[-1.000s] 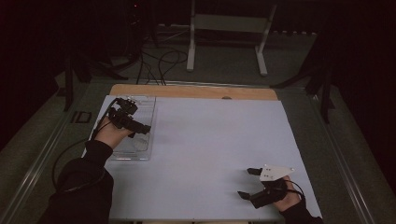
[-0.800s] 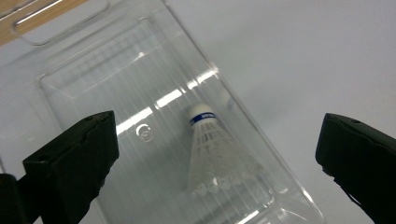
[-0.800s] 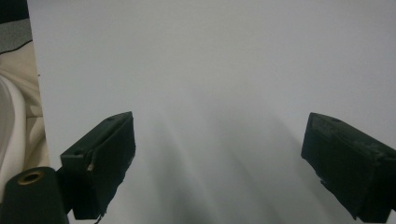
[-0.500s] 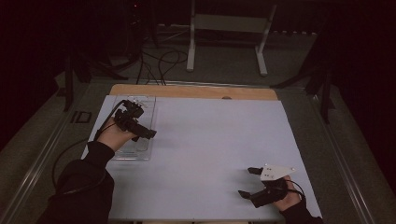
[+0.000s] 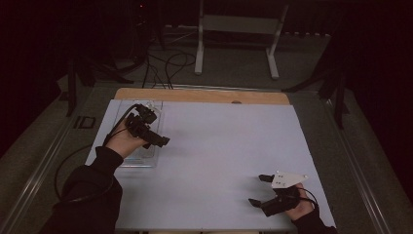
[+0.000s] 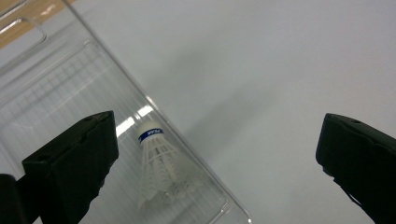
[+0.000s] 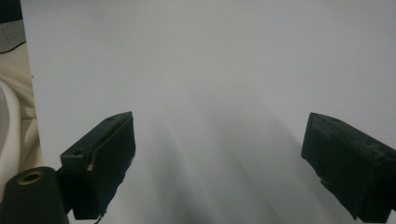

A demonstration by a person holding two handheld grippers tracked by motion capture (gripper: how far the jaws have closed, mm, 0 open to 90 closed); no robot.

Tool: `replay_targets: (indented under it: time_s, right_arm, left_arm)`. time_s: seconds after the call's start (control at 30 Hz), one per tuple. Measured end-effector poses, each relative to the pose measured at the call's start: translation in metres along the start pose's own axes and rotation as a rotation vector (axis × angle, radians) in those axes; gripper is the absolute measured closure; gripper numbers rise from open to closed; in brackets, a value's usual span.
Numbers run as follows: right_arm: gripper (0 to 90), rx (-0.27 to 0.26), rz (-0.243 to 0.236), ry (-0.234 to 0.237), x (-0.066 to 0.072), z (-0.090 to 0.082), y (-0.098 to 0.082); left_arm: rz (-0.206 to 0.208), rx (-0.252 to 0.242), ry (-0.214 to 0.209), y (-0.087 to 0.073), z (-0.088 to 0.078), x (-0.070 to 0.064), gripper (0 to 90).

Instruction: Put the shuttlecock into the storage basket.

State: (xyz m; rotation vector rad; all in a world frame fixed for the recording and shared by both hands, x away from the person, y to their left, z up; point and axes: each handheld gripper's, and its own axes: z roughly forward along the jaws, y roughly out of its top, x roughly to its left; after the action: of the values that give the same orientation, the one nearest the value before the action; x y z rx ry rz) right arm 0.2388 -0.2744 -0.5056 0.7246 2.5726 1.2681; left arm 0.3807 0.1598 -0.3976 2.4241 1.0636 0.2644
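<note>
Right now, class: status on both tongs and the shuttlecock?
Left tongs open, over clear tray. Shuttlecock lying inside tray, ungripped. Right tongs open, empty. Nothing in the way.

The room is left dark around the lit white counter (image 5: pixel 219 146); soft shadows are cast under the blurred jaws, and glare is seen on the tray (image 6: pixel 56 79).

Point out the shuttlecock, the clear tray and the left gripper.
shuttlecock (image 6: pixel 156 163): left gripper view, on its white feather skirt.
clear tray (image 6: pixel 56 88): left gripper view, on its ribbed floor.
left gripper (image 5: pixel 158 141): high view, at its jaw tips above the tray's right edge.
</note>
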Motion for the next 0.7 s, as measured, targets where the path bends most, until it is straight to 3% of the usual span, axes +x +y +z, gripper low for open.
replay_targets:
  time_s: [0.2, 0.33, 0.7]
  right_arm:
    - [10.0, 0.001, 0.002, -0.002, 0.000, 0.000, 0.000]
    - [10.0, 0.002, 0.002, -0.003, 0.000, 0.000, 0.000]
    - [10.0, 0.001, 0.003, -0.004, 0.000, 0.000, 0.000]
  left_arm:
    - [0.028, -0.012, -0.045, 0.004, 0.000, -0.008, 0.1]
    - [0.040, -0.014, -0.109, 0.005, 0.000, -0.013, 0.0]
    - [0.116, -0.013, -0.152, 0.010, 0.004, -0.032, 0.1]
